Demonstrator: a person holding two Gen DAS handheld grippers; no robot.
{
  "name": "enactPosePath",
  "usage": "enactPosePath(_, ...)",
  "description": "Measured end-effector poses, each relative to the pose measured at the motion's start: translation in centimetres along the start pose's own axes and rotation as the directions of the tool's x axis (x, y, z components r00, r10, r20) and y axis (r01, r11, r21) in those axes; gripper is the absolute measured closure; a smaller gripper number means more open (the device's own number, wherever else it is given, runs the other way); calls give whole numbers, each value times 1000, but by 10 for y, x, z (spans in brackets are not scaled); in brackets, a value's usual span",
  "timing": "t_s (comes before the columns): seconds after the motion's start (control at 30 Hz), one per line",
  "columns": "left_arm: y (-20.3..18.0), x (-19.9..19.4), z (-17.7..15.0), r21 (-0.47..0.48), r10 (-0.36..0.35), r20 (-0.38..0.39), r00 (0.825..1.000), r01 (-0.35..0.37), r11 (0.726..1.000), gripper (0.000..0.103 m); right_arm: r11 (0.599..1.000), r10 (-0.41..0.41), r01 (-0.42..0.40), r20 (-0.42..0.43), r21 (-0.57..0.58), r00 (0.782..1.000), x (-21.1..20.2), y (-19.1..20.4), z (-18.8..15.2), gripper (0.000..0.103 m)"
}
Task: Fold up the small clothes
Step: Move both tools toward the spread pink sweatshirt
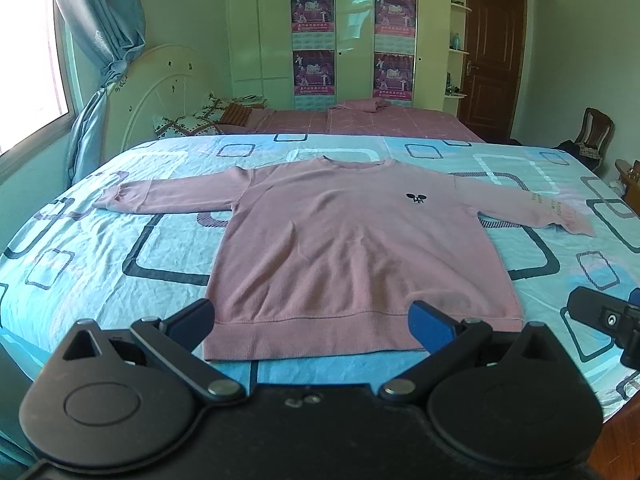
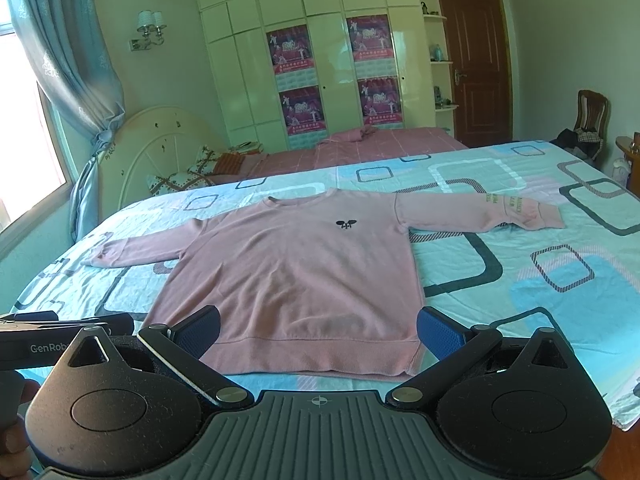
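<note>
A small pink sweatshirt point(image 1: 344, 240) point(image 2: 296, 272) lies flat and face up on the bed, both sleeves spread out sideways, hem nearest me. A small black emblem point(image 1: 415, 199) marks its chest. My left gripper point(image 1: 314, 320) hovers open above the hem, its blue-padded fingers wide apart with nothing between them. My right gripper point(image 2: 318, 334) is open too, over the hem's right half, holding nothing. The right gripper's body point(image 1: 608, 320) shows at the edge of the left wrist view, and the left gripper's body point(image 2: 60, 334) shows at the left of the right wrist view.
The bed sheet point(image 1: 120, 248) is light blue with dark square outlines. A second bed with a pink cover point(image 1: 360, 120) stands behind, then a wardrobe with posters point(image 1: 312, 44). A chair point(image 1: 596, 132) and a brown door point(image 1: 492, 60) are at the right, a curtained window at the left.
</note>
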State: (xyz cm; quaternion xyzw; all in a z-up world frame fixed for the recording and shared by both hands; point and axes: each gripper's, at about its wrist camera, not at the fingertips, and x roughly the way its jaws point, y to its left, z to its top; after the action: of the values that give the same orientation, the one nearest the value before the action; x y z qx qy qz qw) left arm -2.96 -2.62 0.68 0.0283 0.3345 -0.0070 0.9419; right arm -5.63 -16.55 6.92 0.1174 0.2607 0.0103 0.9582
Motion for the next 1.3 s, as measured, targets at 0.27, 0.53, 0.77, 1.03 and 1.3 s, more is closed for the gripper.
enactPosePath(0.27, -1, 4, 4, -2, 1, -8, 1000, -1, 1000, 1, 1000, -8, 8, -18, 7, 1000, 4, -6, 2, 0)
enactPosePath(0.53, -1, 10, 6, -5, 8, -16, 1000, -8, 1000, 1, 1000, -18, 19, -59, 10, 998, 11, -12, 2, 0)
enactPosePath(0.77, -2, 25, 11, -6, 19, -34, 999, -20, 1000, 1, 999, -41, 42, -66, 4, 997, 20, -19, 3, 0)
enactPosePath(1.03, 5, 52, 21, -23, 16, -57, 998, -17, 1000, 1, 997, -79, 78, -77, -10, 994, 39, -24, 10, 0)
enactPosePath(1.3, 14, 88, 39, -26, 16, -71, 997, -18, 999, 1, 991, -135, 136, -107, 3, 985, 71, -35, 20, 0)
